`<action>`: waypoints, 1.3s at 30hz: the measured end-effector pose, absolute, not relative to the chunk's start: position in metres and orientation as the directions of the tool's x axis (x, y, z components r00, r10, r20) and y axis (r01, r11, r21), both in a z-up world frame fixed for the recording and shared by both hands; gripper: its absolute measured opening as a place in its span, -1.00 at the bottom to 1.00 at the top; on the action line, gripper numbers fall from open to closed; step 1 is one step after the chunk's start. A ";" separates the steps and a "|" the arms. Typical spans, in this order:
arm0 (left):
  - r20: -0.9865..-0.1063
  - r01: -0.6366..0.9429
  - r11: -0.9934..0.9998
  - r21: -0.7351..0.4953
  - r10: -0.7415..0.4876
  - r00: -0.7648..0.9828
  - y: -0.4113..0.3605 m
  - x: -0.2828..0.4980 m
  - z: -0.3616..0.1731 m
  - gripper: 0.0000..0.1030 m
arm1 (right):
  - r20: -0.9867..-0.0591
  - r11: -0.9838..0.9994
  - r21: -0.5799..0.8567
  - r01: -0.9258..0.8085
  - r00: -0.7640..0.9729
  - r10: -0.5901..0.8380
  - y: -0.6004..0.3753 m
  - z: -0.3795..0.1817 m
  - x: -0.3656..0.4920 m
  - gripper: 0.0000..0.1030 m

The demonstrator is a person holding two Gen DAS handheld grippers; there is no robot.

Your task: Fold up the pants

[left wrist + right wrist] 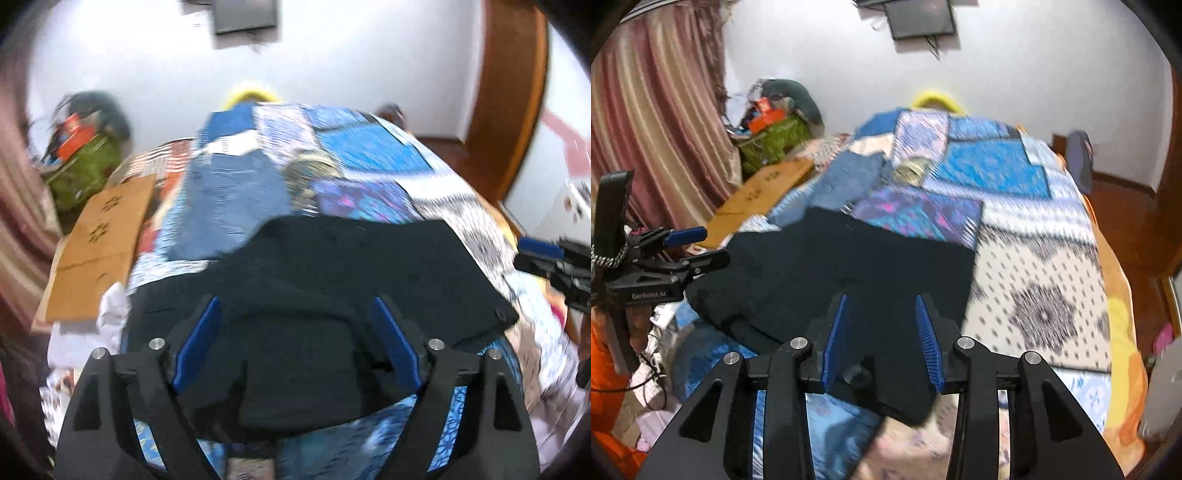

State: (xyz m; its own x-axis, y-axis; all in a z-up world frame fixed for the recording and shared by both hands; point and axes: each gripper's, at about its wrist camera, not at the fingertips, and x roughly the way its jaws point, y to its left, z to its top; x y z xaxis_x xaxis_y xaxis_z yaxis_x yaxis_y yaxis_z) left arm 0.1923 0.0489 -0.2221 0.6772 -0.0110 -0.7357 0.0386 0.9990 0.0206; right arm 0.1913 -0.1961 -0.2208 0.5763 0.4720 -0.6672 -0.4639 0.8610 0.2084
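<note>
The left tool is tilting steeply down over the bed, its blue pads standing spread wide with nothing pinched between them. From the right wrist view it is showing at the left edge, with part of a hand wrapping its grip. The black pants are lying flat in a folded stack on the patchwork quilt, near the bed's near edge, directly under both tools. Further back a folded blue garment is resting on the quilt, and a cardboard sheet is lying along the bed's left side. The right tool is likewise angling downward over the pants' near right corner, its jaws standing partly apart; its pads are gripping no cloth.
</note>
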 end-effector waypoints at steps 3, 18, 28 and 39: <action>-0.715 -0.060 0.998 -0.037 0.015 0.699 0.090 0.181 -0.210 0.73 | -0.641 0.841 0.207 -0.500 0.580 0.503 -0.178 -0.211 0.193 -0.28; -0.818 -0.306 0.938 -0.165 0.043 0.573 0.212 0.139 -0.259 0.74 | -0.681 0.767 0.194 -0.611 0.480 0.554 -0.092 -0.239 0.211 -0.18; -0.881 -0.378 0.859 -0.345 -0.158 0.446 0.219 0.136 -0.335 0.74 | -0.765 0.785 0.109 -0.610 0.453 0.457 -0.075 -0.271 0.224 -0.18; -0.867 -0.417 0.804 -0.423 -0.227 0.443 0.229 0.159 -0.360 0.91 | -0.779 0.775 0.140 -0.617 0.414 0.471 -0.073 -0.278 0.230 -0.17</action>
